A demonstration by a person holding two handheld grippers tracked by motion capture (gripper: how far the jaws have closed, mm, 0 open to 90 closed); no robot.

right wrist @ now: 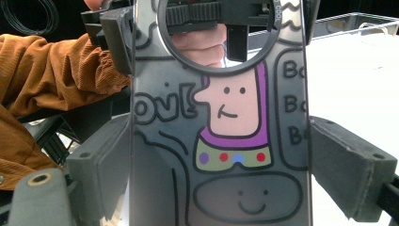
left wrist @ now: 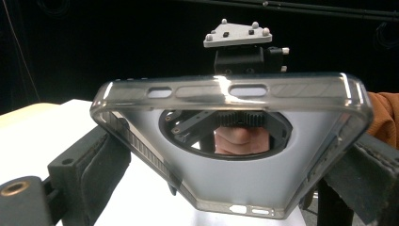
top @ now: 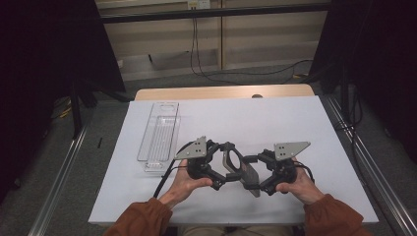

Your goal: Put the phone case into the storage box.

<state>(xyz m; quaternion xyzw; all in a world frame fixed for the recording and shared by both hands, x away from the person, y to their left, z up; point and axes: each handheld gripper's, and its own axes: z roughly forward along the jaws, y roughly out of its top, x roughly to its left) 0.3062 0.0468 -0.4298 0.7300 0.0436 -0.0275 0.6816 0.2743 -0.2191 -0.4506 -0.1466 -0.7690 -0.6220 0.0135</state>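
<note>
A translucent grey phone case [top: 239,168] with a round cut-out is held above the white table top [top: 275,123], near its front edge, between both grippers. My left gripper [top: 225,166] is shut on the case from the left. My right gripper [top: 252,173] is shut on it from the right. In the left gripper view the case's inner side [left wrist: 244,174] faces the camera, with my left gripper [left wrist: 226,181] clamping its long edges. In the right gripper view the case's back [right wrist: 226,141] shows a cartoon drawing, and my right gripper [right wrist: 221,174] presses both its sides.
A clear plastic tray [top: 160,135] lies lengthwise at the table's left; its rim [right wrist: 357,21] also shows in the right gripper view. Metal rails [top: 59,172] run along both sides of the table. Cables [top: 246,73] lie on the floor beyond the far edge.
</note>
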